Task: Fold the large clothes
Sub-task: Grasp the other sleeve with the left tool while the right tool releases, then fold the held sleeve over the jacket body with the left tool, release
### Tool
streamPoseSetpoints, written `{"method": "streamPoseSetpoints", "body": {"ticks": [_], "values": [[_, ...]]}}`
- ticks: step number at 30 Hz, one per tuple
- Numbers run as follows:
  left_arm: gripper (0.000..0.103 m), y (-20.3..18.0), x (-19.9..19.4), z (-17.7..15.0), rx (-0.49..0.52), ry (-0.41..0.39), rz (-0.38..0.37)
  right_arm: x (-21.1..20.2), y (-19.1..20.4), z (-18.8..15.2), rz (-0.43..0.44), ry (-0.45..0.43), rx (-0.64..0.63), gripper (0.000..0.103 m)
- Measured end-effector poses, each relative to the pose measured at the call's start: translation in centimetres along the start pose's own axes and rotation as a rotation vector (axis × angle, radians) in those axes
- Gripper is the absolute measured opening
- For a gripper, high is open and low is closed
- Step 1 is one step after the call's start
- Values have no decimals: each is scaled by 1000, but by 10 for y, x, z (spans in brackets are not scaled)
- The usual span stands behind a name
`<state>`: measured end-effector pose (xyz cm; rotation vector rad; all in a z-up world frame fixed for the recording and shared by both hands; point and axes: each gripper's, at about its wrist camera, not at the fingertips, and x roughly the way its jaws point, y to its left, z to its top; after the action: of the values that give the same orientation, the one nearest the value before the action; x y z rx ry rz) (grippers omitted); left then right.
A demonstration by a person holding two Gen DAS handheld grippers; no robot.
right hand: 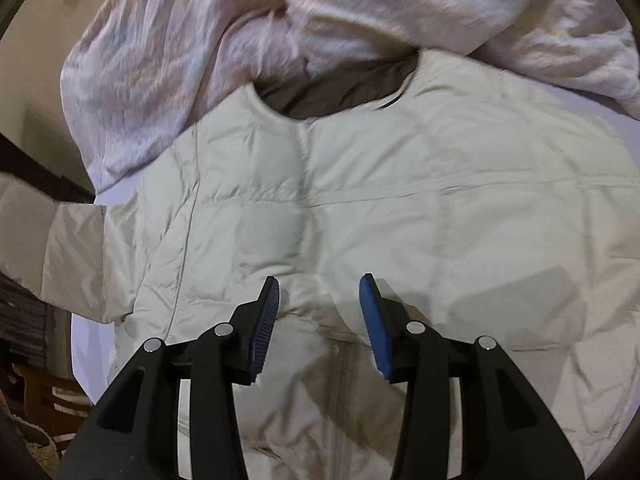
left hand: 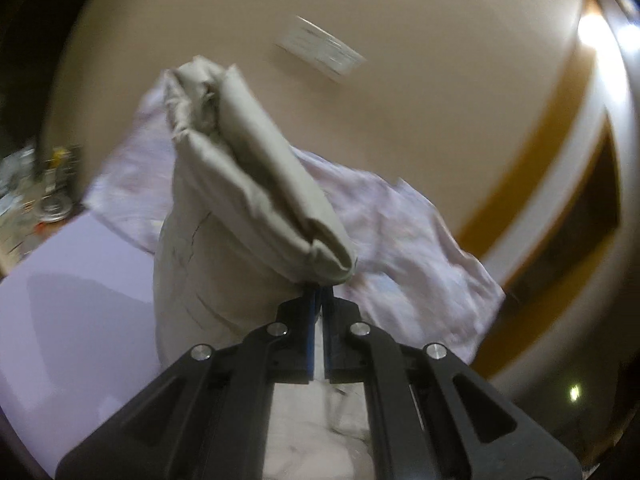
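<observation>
Left tongs: my left tongs (left hand: 320,292) are pressed together on the end of the jacket sleeve (left hand: 256,184), pinching the cuff fold between the blue pads (left hand: 310,320).
Sleeve: it stands lifted off the surface, rising from the tongs up and to the far left, with a thick rolled fold along its upper edge.
Right tongs: my right tongs (right hand: 320,284) are spread wide, nothing between the blue pads (right hand: 265,320), hovering over the lower chest of the jacket (right hand: 360,208); I cannot tell if they touch the fabric.
Jacket: a pale quilted puffer, lying flat and front up on the lilac surface (right hand: 86,340), neck opening (right hand: 336,88) at the far side, front closure running down the middle toward me.
Other sleeve: in the right view one sleeve (right hand: 60,248) stretches out to the left, past the edge of the surface.
Blanket: a crumpled pinkish-white blanket (right hand: 192,40) is heaped at the far side, touching the jacket's collar and far left shoulder.
Surroundings: beige wall (left hand: 400,100) behind; blurred clutter at the far left.
</observation>
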<state>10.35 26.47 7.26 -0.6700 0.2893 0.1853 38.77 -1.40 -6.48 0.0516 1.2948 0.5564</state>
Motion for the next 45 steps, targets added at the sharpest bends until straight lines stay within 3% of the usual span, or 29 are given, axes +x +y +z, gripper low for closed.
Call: {"method": "streamPoseSetpoints", "body": {"ticks": [5, 12, 23, 28, 31, 33, 34, 35, 39, 45], "values": [[2, -47, 40, -24, 70, 118, -107, -21, -30, -5, -18, -44, 77, 44], [2, -82, 92, -67, 126, 288, -147, -36, -68, -17, -57, -62, 156, 44], [4, -94, 162, -166, 295, 607, -46, -45, -86, -29, -75, -76, 190, 44], [8, -85, 177, -191, 317, 680, 9, -48, -84, -27, -65, -86, 183, 44], [17, -81, 176, -189, 290, 696, 8, -50, -76, -23, -36, -102, 160, 44], [46, -77, 174, -188, 273, 713, -9, -52, -65, -18, -4, -121, 136, 44], [78, -80, 170, -184, 272, 708, -4, -52, -60, -16, 10, -131, 127, 43], [83, -80, 163, -181, 278, 684, 0, -53, -53, -13, 31, -146, 110, 43], [84, -78, 153, -175, 311, 658, 8, -49, -26, -4, 93, -160, 32, 37], [84, -56, 141, -160, 299, 628, 87, -20, 9, 8, 98, -104, -79, 27]]}}
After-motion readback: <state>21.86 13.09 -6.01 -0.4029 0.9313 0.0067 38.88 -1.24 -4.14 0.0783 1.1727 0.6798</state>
